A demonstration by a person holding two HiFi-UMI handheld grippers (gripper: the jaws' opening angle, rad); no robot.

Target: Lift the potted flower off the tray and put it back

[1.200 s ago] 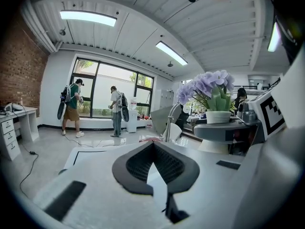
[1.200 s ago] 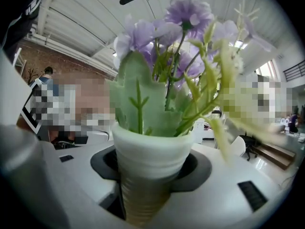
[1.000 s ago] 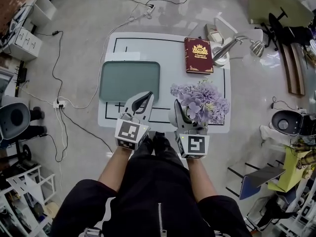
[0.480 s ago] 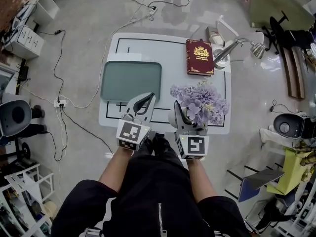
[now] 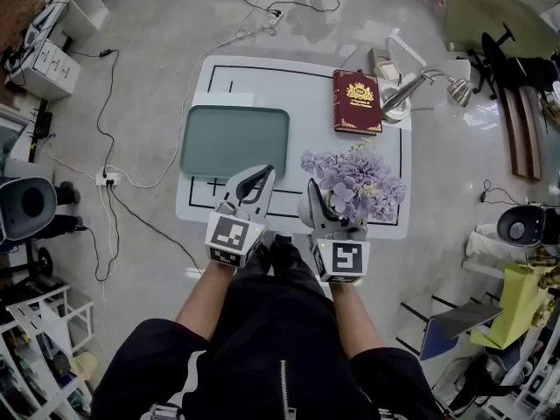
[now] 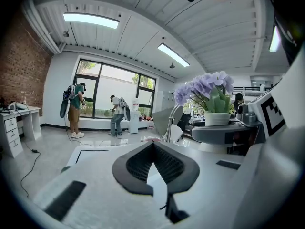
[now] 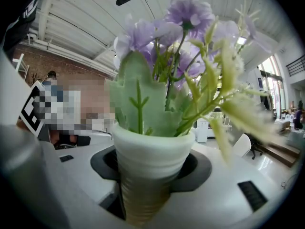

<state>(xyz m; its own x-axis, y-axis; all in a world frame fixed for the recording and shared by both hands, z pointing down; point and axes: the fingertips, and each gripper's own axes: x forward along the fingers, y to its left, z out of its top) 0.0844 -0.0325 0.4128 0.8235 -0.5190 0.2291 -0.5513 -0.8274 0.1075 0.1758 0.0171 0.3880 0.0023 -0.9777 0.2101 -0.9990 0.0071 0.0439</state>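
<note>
A potted flower (image 5: 354, 180) with purple blossoms and a white ribbed pot (image 7: 151, 162) sits between the jaws of my right gripper (image 5: 327, 208), which is shut on the pot. It is over the table's front right part, well right of the tray. In the right gripper view the pot fills the gap of the right gripper (image 7: 152, 171). The grey-green tray (image 5: 234, 140) lies bare at the table's left. My left gripper (image 5: 256, 180) hangs at the front edge just below the tray, shut on nothing, as the left gripper (image 6: 153, 144) view shows. The flower (image 6: 206, 87) appears there at the right.
A red book (image 5: 357, 101) lies at the white table's (image 5: 262, 81) back right, beside a silver desk lamp (image 5: 420, 84). Cables run over the floor to the left. Two people stand by the far windows in the left gripper view.
Both grippers and the flower stay where they were. Only the head view has drifted a little, so the table sits slightly lower in the picture.
</note>
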